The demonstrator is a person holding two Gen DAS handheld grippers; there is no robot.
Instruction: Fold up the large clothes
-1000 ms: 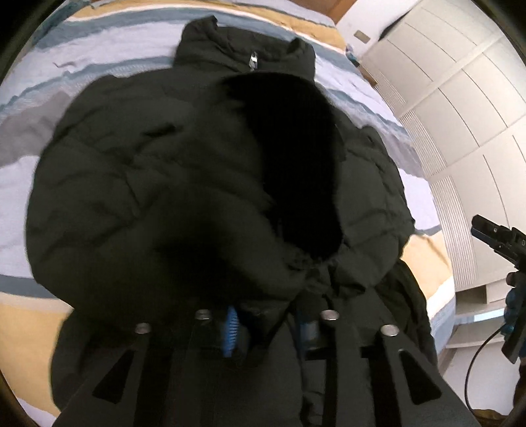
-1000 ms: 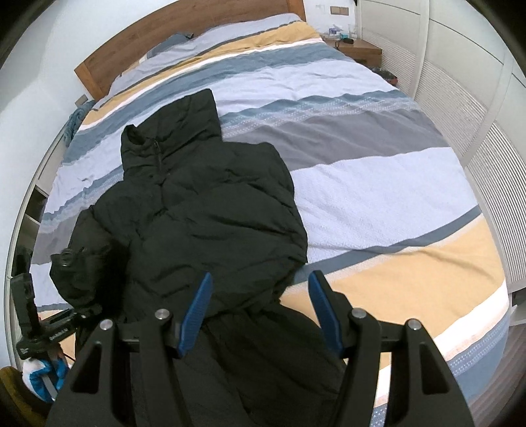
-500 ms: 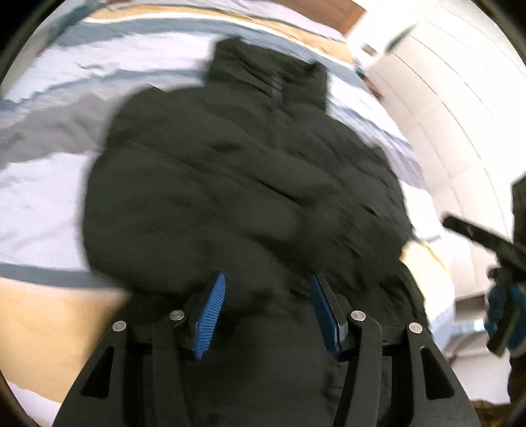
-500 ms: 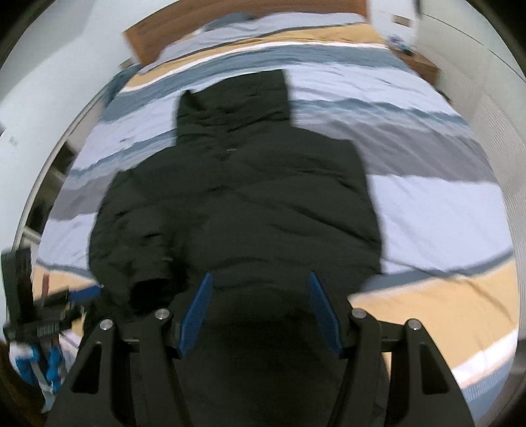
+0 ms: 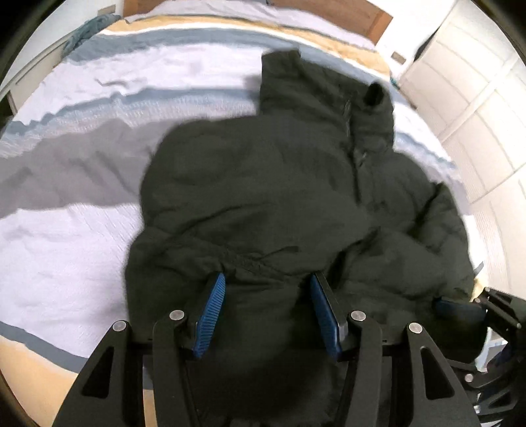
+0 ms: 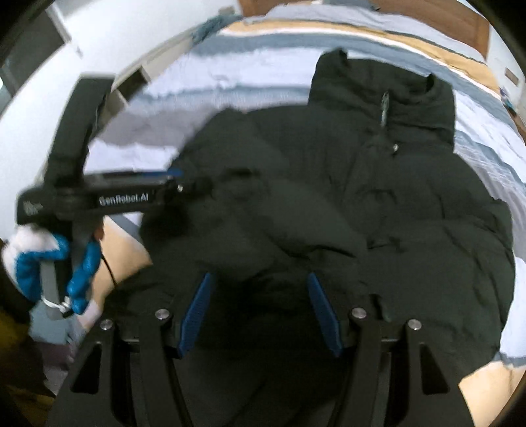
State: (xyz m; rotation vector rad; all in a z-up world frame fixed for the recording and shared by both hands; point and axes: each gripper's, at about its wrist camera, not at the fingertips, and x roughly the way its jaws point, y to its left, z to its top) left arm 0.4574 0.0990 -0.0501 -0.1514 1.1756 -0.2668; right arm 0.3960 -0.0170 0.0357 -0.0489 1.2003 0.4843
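Observation:
A black puffer jacket [image 5: 279, 197] lies on the striped bed, collar at the far end, sleeves folded over its body. It also fills the right wrist view [image 6: 378, 213]. My left gripper [image 5: 268, 289] is open and empty, just above the jacket's near part. My right gripper [image 6: 259, 285] is open and empty over the jacket's lower part. The left gripper also shows in the right wrist view [image 6: 174, 179] at the jacket's left edge, held by a blue-gloved hand. The right gripper's tip shows at the right edge of the left wrist view [image 5: 460, 308].
The bed cover [image 5: 82, 203] has white, grey, blue and tan stripes. A wooden headboard [image 5: 345, 13] stands at the far end. White wardrobe doors [image 5: 486, 108] run along the right. A white wall and shelves [image 6: 131, 82] lie to the left.
My left gripper let go of the sleeve it held up; the sleeve now lies on the jacket. Both grippers have moved in low over the jacket's near part.

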